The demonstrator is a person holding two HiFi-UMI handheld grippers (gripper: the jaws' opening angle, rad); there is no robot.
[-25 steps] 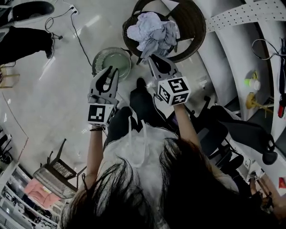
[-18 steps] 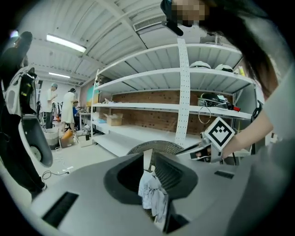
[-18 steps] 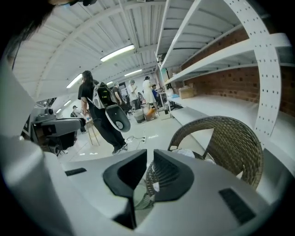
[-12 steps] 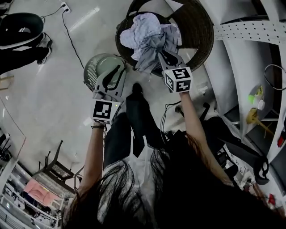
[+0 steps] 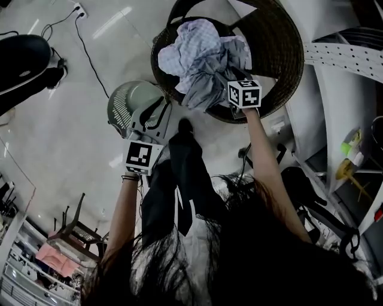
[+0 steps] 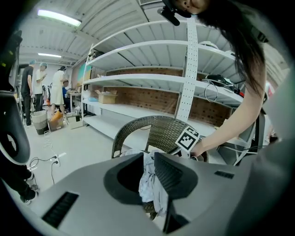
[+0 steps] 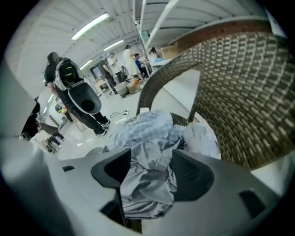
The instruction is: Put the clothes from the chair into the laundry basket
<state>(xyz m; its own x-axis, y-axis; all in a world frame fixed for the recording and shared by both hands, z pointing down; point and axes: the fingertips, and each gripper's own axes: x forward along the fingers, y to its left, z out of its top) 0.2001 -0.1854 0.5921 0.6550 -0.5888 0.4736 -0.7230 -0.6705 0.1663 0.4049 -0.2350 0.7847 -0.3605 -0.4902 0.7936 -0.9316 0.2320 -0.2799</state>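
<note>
Nothing's in the basket point(image 5: 127, 98) yet: clothes point(image 5: 200, 54) all on the chair point(image 5: 284, 51), your right gripper point(image 7: 150, 163) just spreading its jaws round them, left gripper point(image 6: 148, 171) jaws apart, empty.

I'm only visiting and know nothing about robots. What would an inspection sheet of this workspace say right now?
Surface: pale glossy floor.
Job's things: clothes piled on the wicker chair; green laundry basket on the floor beside it, no clothes visible inside.
Clutter: black office chair at the left.
Grippers: left gripper open and empty, above the basket; right gripper jaws have just been opening and stand wide around grey fabric of the pile, not clamped.
Cables: one cable crosses the floor from a power strip.
Surroundings: white shelving; people standing far off.
</note>
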